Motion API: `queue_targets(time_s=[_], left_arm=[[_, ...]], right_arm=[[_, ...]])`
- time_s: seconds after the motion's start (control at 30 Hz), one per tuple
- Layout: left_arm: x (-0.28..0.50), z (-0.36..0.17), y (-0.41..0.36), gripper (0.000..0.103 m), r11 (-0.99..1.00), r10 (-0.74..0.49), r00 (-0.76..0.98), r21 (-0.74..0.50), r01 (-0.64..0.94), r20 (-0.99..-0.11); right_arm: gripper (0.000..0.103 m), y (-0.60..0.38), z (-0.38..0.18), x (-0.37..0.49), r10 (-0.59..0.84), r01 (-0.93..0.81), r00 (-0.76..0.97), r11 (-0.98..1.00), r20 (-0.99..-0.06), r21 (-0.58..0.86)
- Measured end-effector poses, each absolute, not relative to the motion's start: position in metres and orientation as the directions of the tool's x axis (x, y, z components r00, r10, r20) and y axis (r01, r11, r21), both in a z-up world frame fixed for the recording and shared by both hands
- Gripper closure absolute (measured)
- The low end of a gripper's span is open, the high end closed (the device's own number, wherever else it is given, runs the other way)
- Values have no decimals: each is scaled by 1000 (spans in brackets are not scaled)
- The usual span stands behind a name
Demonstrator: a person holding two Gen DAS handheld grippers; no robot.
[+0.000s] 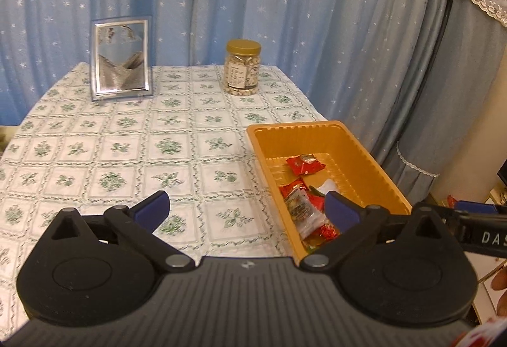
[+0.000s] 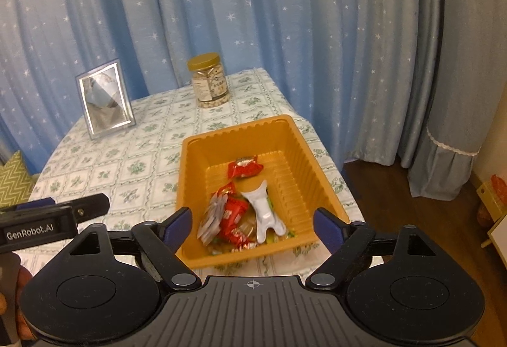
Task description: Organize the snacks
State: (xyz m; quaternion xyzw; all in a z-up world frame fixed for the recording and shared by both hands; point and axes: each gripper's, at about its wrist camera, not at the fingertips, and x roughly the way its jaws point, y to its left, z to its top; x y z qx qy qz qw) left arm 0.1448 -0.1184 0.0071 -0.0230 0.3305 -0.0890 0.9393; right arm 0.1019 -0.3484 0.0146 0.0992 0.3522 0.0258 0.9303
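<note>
Blue star-dotted curtains fill the upper frame behind a table under a green-flowered cloth. At right of centre sits an orange tray holding the snacks: red packets and a white one. Far back stand a silver frame and a gold-lidded jar. The left gripper and right gripper hover low in frame, jaws wide apart, empty.

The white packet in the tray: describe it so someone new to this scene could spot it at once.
On the table with the green floral cloth, an orange tray sits at the near right corner. Inside, among red wrappers, lies the white packet. It is the only plain white one, pinched narrow in the middle and flared at both ends.
</note>
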Motion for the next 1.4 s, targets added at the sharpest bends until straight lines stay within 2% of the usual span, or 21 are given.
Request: queue_targets(time_s=[0.47, 0.73, 1.4], left_arm=[[83, 23, -101, 0, 986, -167, 765, -83, 148, -622], [52, 34, -97, 0, 979, -200, 763, -100, 176, -615], [12, 54, -101, 0, 987, -148, 789, -38, 156, -596]], right_arm=[[14, -333, 27, 43, 54, 56, 729, 989, -682, 138], [14, -323, 36, 12, 22, 68, 746, 992, -665, 109], [14, -320, 54, -26, 13, 82, 786, 989, -618, 125]])
